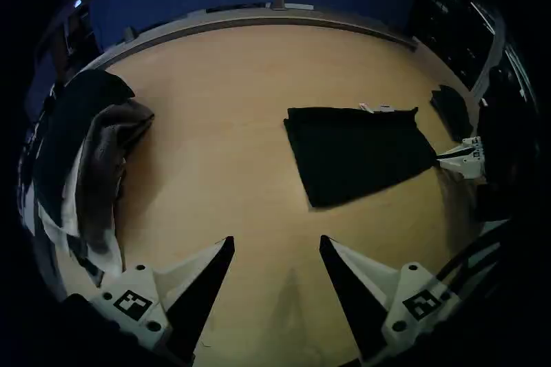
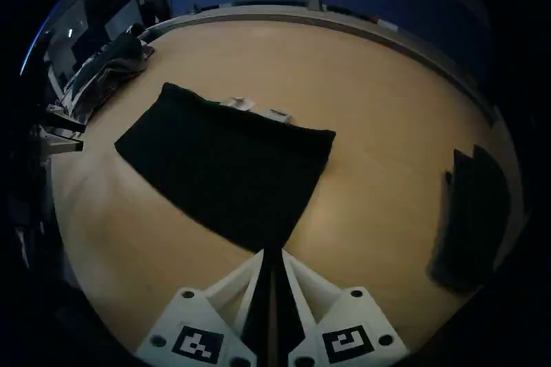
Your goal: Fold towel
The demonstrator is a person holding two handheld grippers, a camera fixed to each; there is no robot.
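The right tongs (image 2: 273,257) are closed, their 2 fingers pressed together on the near corner of a black towel (image 2: 227,160). The towel lies flat as a rough rectangle, apparently folded at least once, in the middle of the pale wood worktop (image 2: 386,126). The left tongs (image 1: 277,242) are wide open and hold nothing, poised over bare worktop short of the towel. With only 1 corner pinched, a lift or pull would probably drag the towel askew or let its layers slide apart, because the other corners are free. The grip is also at the very tip of the cloth, so it could slip out. Small white tags (image 2: 237,102) peek from the towel's far edge. Farther out, a stack of dark folded cloths (image 2: 472,215) sits toward the right side. A loose heap of grey and dark cloths (image 1: 96,153) sits at the left, where a wide sweep might snag it.
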